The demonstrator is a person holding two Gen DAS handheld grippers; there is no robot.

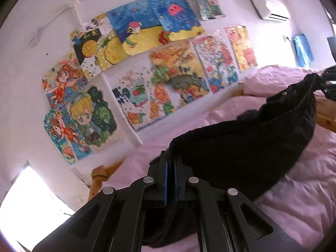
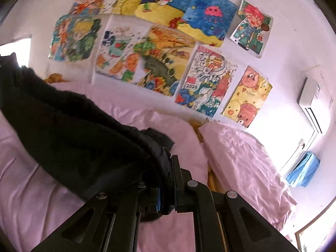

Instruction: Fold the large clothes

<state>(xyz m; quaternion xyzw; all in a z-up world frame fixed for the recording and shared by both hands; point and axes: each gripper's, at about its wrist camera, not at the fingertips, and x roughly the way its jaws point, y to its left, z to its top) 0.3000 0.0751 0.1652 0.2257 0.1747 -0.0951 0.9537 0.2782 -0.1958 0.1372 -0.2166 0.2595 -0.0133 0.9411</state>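
Note:
A large black garment hangs stretched between my two grippers above a bed with a pink sheet. My left gripper is shut on one end of the garment's edge. The cloth sags away to the right, where the right gripper shows at the frame edge. In the right wrist view, my right gripper is shut on the other end of the black garment, which runs off to the upper left over the pink sheet.
A wall covered with colourful children's drawings stands behind the bed. A pink pillow lies at the head. The wooden bed frame shows at the edge. An air conditioner hangs on the wall.

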